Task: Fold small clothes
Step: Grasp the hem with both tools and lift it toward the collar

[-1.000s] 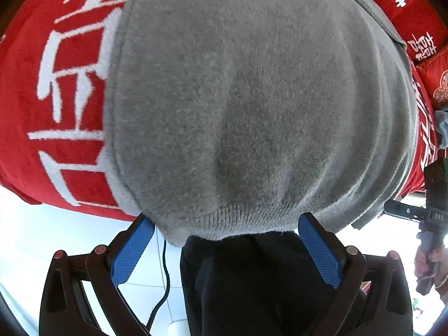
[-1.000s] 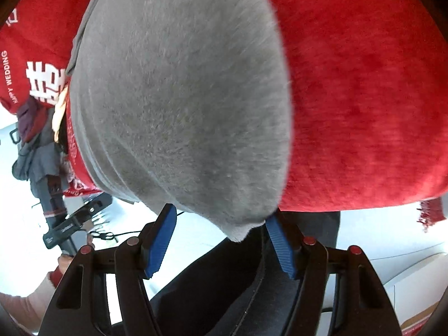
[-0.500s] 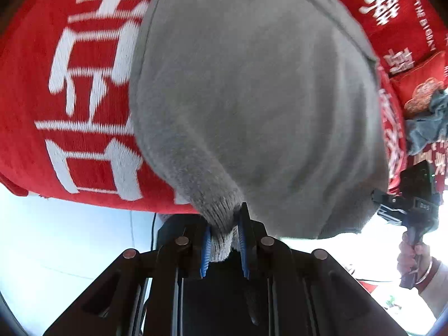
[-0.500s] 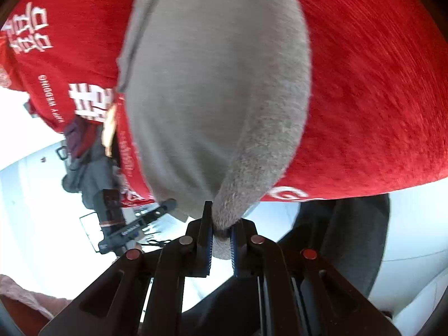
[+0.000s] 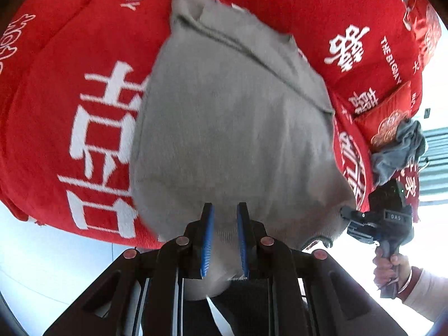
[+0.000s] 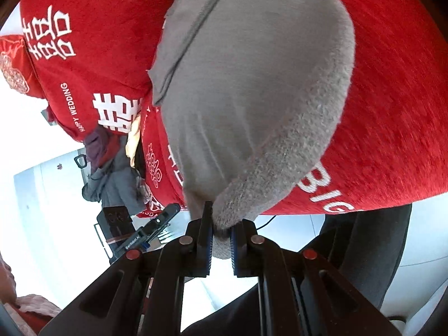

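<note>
A grey knitted garment (image 5: 232,128) was seen spread over a red blanket (image 5: 56,140) printed with large white characters. Its near hem was pinched between the blue pads (image 5: 206,240) of the left gripper (image 5: 224,240), whose jaws were drawn close together on the fabric. In the right wrist view, a corner of the same garment (image 6: 252,98) was clamped by the right gripper (image 6: 221,238), the cloth being bunched between the two narrowly set jaws. The right gripper (image 5: 378,218) (held in a hand (image 5: 389,266) with a pale sleeve) was also visible at the right edge of the left wrist view, beside the garment's far corner. A heap of other clothes (image 6: 112,179) was seen hanging at the blanket's edge, and a crumpled grey-blue cloth (image 5: 400,148) lay on the red blanket nearby.
</note>
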Demonstrator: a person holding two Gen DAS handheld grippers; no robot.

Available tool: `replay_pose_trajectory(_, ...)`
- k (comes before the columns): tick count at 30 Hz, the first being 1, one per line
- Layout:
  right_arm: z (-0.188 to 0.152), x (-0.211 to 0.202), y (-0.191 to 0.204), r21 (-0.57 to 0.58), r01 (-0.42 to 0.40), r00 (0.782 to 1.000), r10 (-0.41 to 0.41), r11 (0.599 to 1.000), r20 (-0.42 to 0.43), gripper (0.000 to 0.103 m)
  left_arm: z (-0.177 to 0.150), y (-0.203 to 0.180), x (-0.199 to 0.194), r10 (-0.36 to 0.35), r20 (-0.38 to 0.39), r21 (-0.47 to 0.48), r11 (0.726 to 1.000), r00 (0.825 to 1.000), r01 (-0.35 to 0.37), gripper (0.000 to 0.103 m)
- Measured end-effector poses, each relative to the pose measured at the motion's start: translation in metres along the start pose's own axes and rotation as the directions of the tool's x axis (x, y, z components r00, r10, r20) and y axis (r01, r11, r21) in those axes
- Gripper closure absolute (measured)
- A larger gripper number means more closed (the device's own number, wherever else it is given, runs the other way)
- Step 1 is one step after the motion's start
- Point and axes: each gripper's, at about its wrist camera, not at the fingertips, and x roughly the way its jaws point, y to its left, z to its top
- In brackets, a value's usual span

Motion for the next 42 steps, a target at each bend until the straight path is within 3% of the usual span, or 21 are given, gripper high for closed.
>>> replay_pose_trajectory(7,0.007,-0.001,0.013,-0.026,-0.045,0.999,0.045,0.999,0.012,0.092,0.011,-0.001,0.005,0.017,0.011,0.013,1.000,1.000,-0.017,0.085)
replay_pose_trajectory(14,0.019,-0.002,0.012,-0.016,-0.082,0.997,0.082,0.997,0.011,0.092,0.015,0.004,0.011,0.100,-0.023,-0.060,0.993,0.995,-0.101,0.085)
replay_pose_trajectory(16,0.025,-0.002,0.013,-0.011,-0.098,0.995,0.098,0.995,0.008,0.092,0.018,0.011,0.015,0.155,-0.067,-0.080,0.984,0.986,-0.160,0.084)
replay_pose_trajectory(21,0.034,0.001,0.016,-0.023,-0.097,0.995,0.096,0.995,-0.035,0.092,0.006,0.025,0.029,0.213,-0.155,-0.113,0.966,0.965,-0.232,0.084)
replay_pose_trajectory(30,0.027,-0.005,-0.003,0.011,-0.102,0.992,0.103,0.995,-0.079,0.092,-0.036,0.055,0.061,0.240,-0.300,-0.108,0.953,0.923,-0.283,0.084)
replay_pose_trajectory(35,0.013,-0.008,-0.017,0.040,-0.087,0.993,0.090,0.995,-0.081,0.092,-0.048,0.060,0.069,0.217,-0.344,-0.108,0.957,0.914,-0.268,0.084)
replay_pose_trajectory(36,0.011,-0.008,-0.019,0.044,-0.084,0.993,0.087,0.996,-0.081,0.092,-0.049,0.060,0.071,0.228,-0.352,-0.100,0.955,0.908,-0.279,0.073)
replay_pose_trajectory(37,0.008,-0.008,-0.022,0.050,-0.078,0.993,0.082,0.996,-0.082,0.092,-0.050,0.058,0.071,0.244,-0.347,-0.093,0.952,0.906,-0.292,0.036)
replay_pose_trajectory(39,0.005,-0.007,-0.023,0.053,-0.072,0.994,0.076,0.996,-0.082,0.092,-0.049,0.055,0.065,0.284,-0.292,-0.070,0.946,0.913,-0.317,0.002)
replay_pose_trajectory(42,0.002,-0.005,-0.024,0.050,-0.066,0.994,0.070,0.997,-0.081,0.092,-0.046,0.054,0.060,0.256,-0.262,-0.086,0.954,0.930,-0.287,0.002)
